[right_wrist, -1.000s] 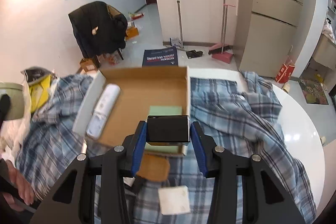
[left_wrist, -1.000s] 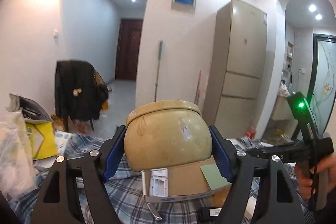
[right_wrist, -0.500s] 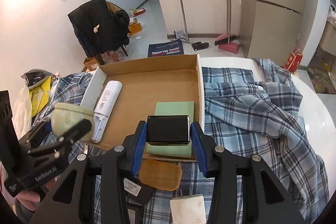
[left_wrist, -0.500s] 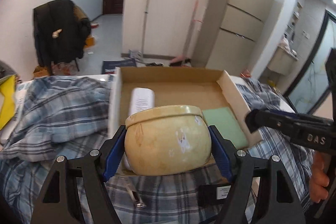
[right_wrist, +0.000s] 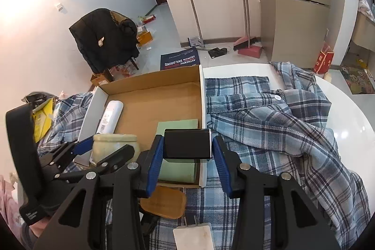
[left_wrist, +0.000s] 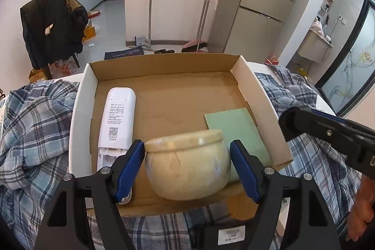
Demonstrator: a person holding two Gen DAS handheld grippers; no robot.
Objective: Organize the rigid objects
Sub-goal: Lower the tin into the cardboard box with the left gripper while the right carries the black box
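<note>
Left gripper [left_wrist: 187,168]: I have it clamped on the cream jar [left_wrist: 187,165], blue pads against its round sides; jaws stand wide because the jar is wide; jar upright, lid on.
Right gripper [right_wrist: 186,156]: I have it clamped on the black box [right_wrist: 186,143]; pads against its two short ends; its long axis runs across the jaws.
Cardboard tray [left_wrist: 262,95]: lies ahead of and below both grippers, on the plaid shirt [right_wrist: 269,123]; holds the white remote [left_wrist: 118,118] along its left wall, long axis running away from me, and the green pad [left_wrist: 234,125] at the near right corner.
Key relation, left: jar hangs over the tray's near edge, between remote and green pad; bare cardboard lies just ahead of it; I cannot tell whether its base touches the floor yet.
Key relation, right: black box sits above the green pad at the near right corner; tray wall just to its right.
Nearer hand: I judge the left is closer to setting down; the jar's gap is narrow, so I go straight down, clear of the remote.
Left outside: tan pad [right_wrist: 164,202] and white square [right_wrist: 193,236] on the shirt, nearer me.
</note>
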